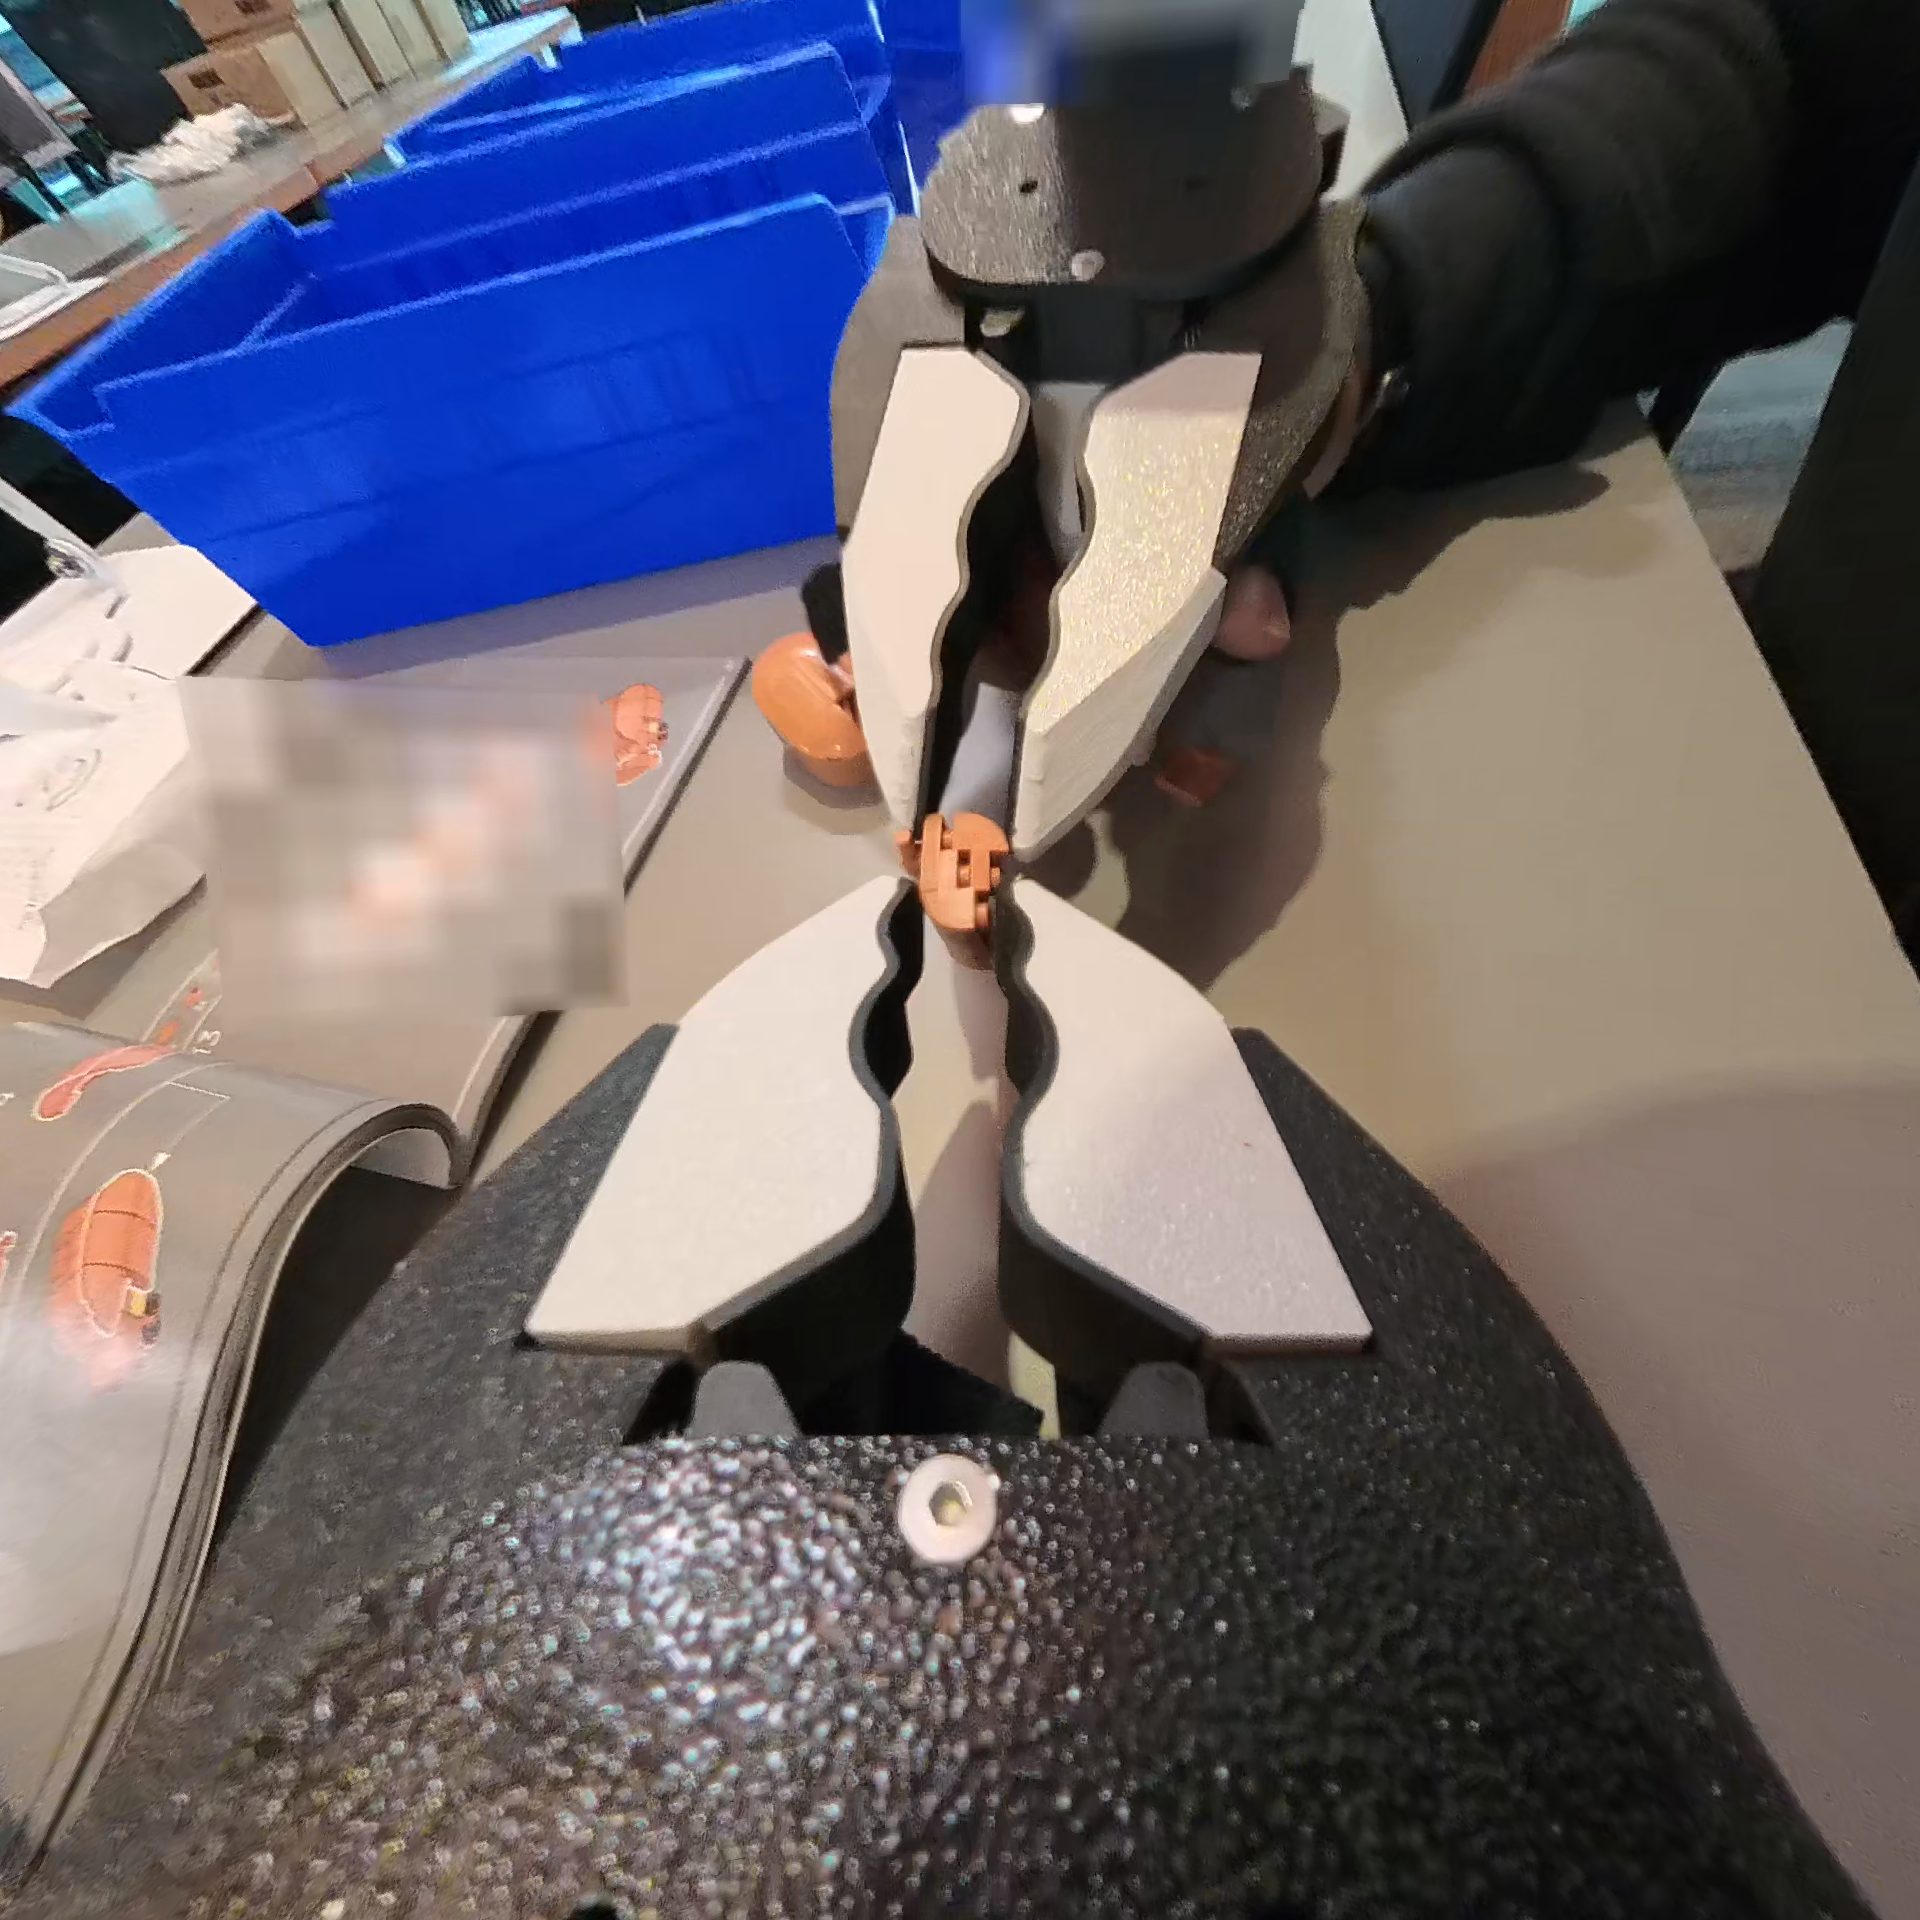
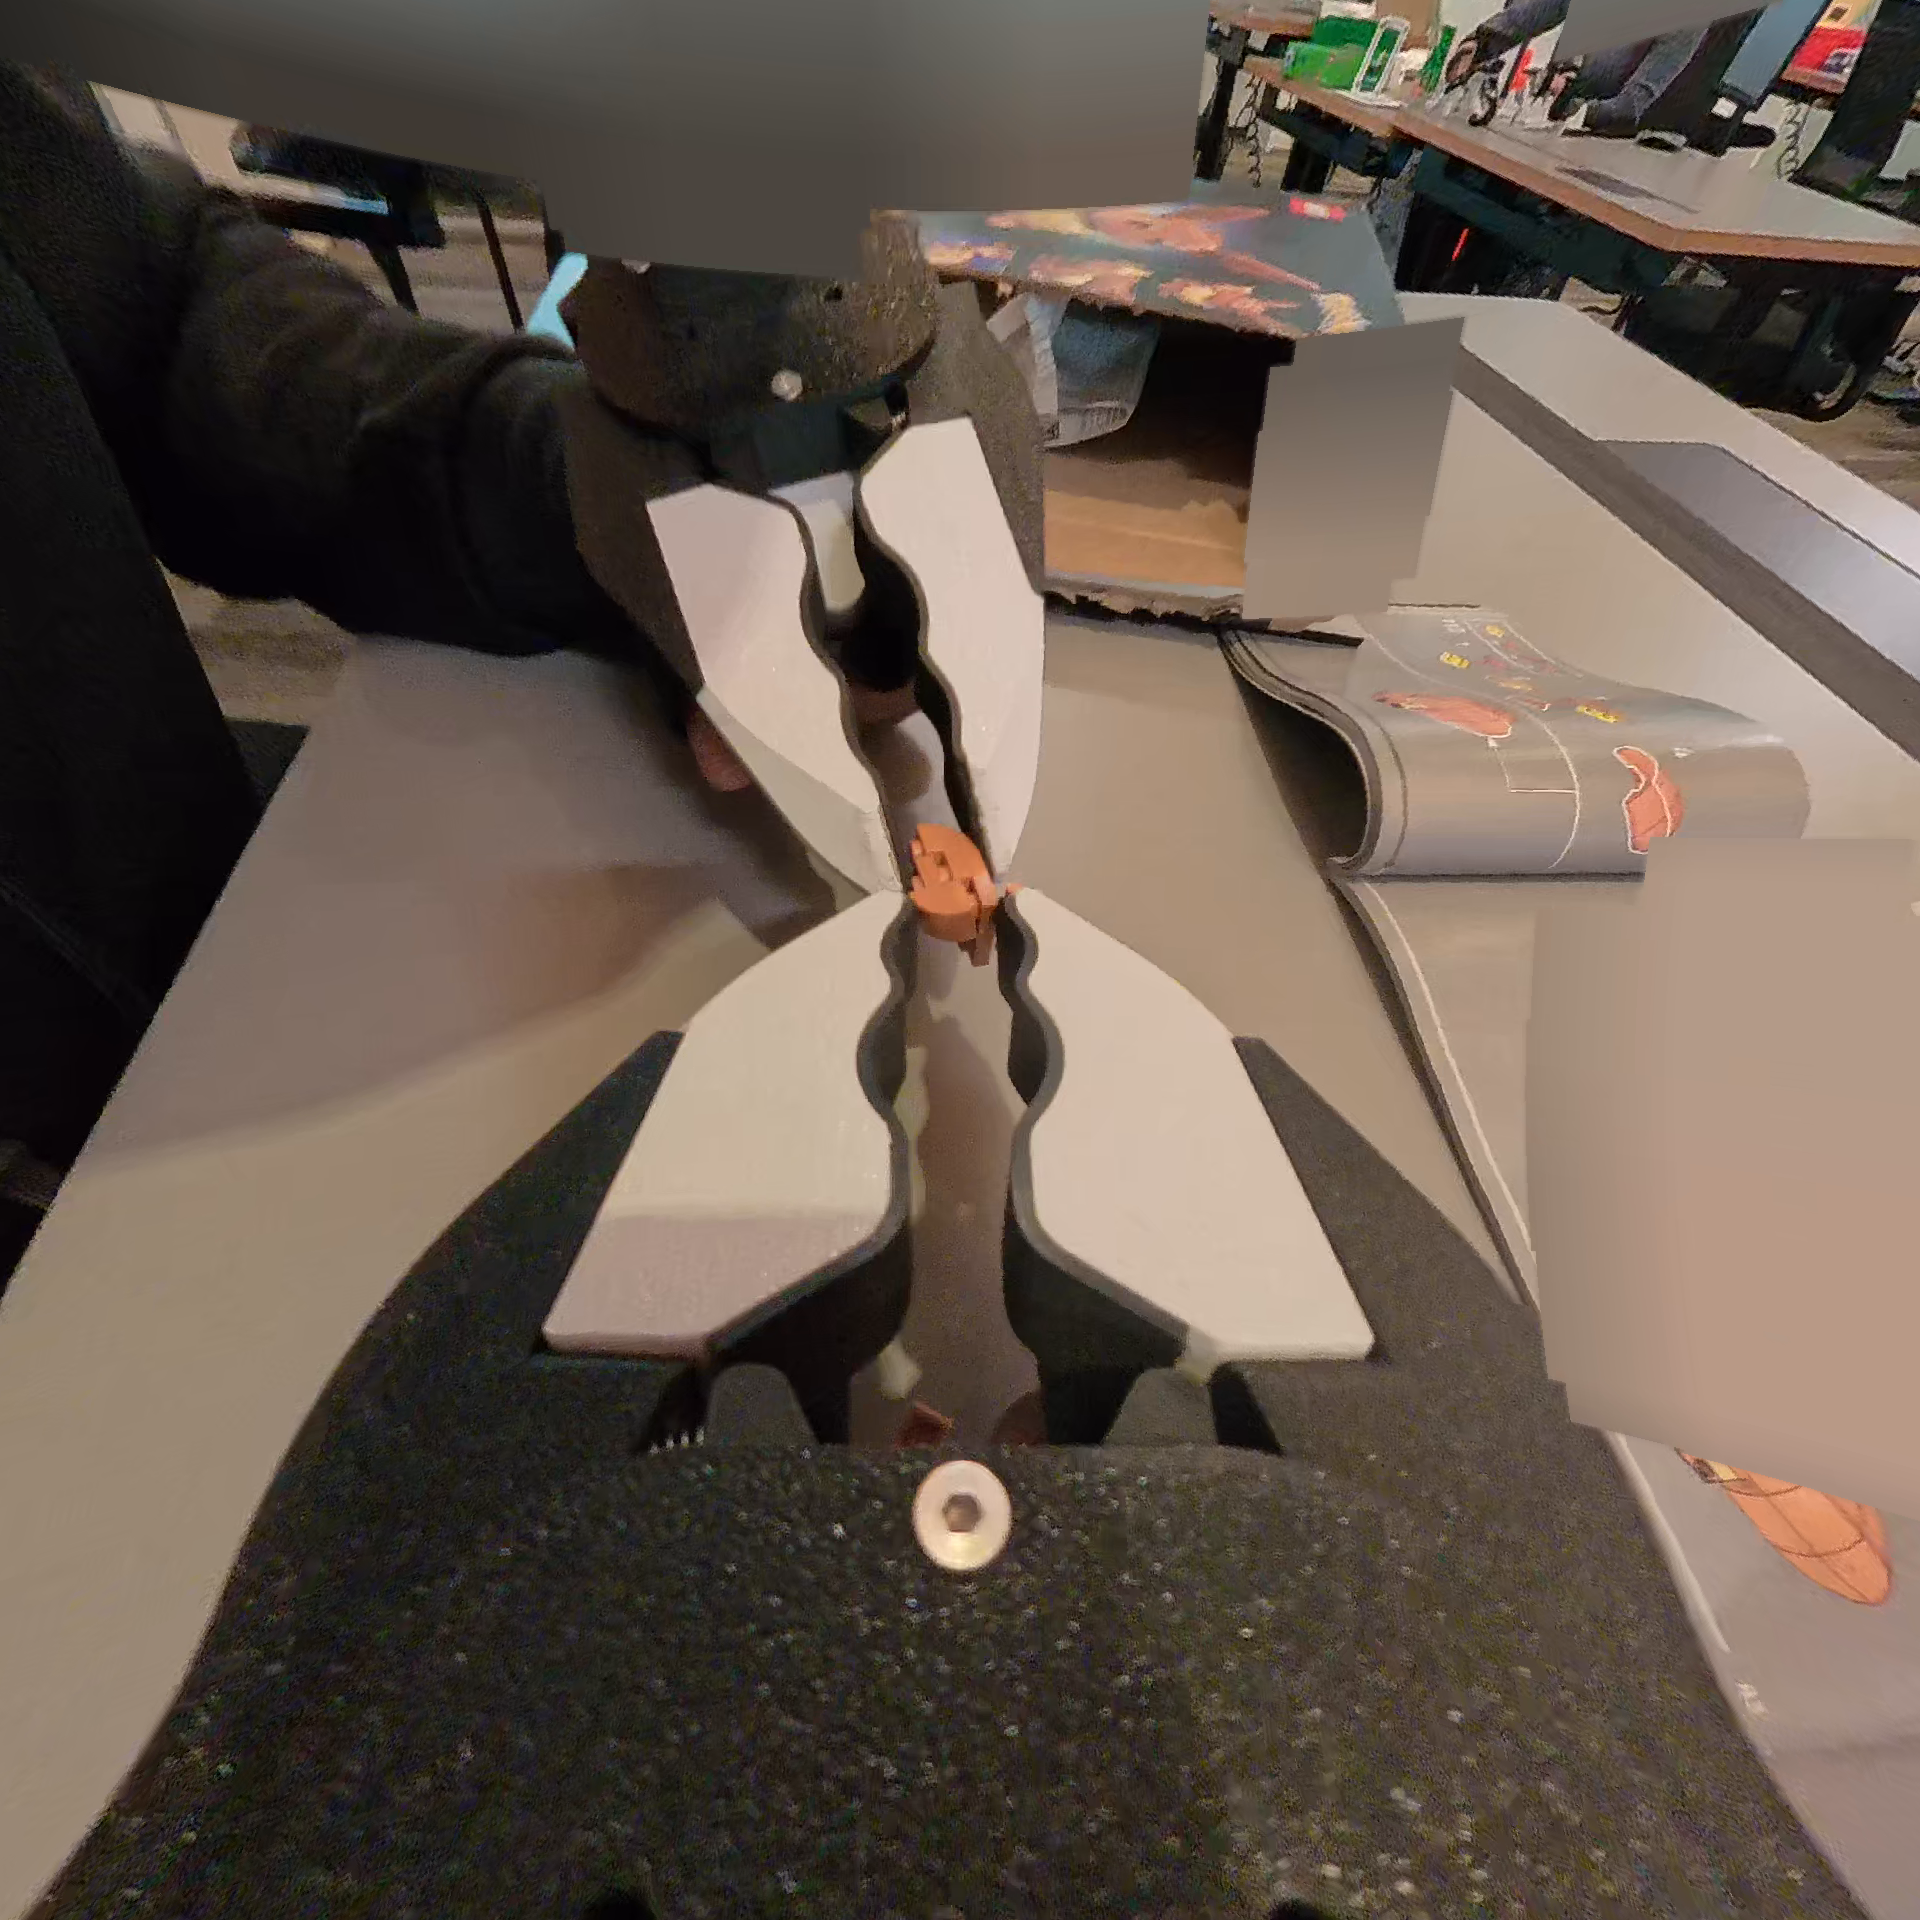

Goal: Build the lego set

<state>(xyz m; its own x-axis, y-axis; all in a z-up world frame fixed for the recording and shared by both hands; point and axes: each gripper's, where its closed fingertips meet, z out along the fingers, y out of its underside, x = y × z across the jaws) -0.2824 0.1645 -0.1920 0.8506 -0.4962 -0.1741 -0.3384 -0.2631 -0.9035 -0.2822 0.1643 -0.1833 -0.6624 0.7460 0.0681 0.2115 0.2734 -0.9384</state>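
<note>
Both grippers are meeting tip to tip above the grey table (image 1: 1507, 831), pinching one small orange lego assembly (image 1: 958, 873) between them. The left gripper (image 1: 951, 914) is clamping its near end, and the right gripper (image 1: 961, 831), coming from the far side, is clenching the rounded far end. The step in hand looks like pressing two small pieces together in mid-air. To do it well, the tips should be pushing straight along one line, with no twist, so the studs seat squarely. Squeeze gently, since so small a piece could pop sideways. A larger orange dome piece (image 1: 805, 701) is sitting on the table just beyond, beside the open instruction booklet (image 1: 156, 1226) and blue bins (image 1: 499, 457) on the left.
</note>
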